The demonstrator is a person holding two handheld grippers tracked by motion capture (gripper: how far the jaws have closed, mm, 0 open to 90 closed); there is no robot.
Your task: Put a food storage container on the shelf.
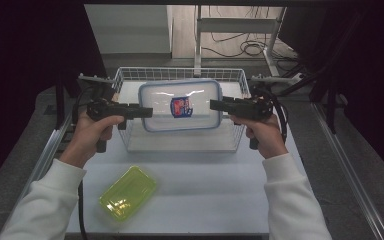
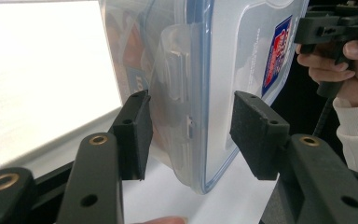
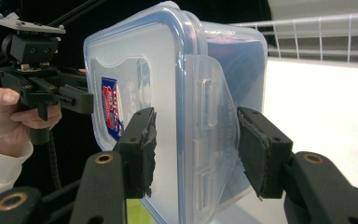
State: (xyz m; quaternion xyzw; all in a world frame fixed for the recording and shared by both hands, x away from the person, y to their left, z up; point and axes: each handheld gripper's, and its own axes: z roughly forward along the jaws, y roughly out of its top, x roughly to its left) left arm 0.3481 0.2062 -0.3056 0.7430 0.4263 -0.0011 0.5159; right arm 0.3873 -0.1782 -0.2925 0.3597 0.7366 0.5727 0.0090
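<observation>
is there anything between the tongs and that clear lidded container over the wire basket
Nothing visible. The left tongs and right tongs each straddle one end of the clear container at its side latches, above the wire basket.

A flat white table (image 1: 190, 175) carries two things. A white wire basket (image 1: 130, 142) with open mesh walls stands on its far half. A shallow, translucent yellow-green plastic tray (image 1: 128, 193) with rounded corners lies on the near left part, well apart from the basket.
</observation>
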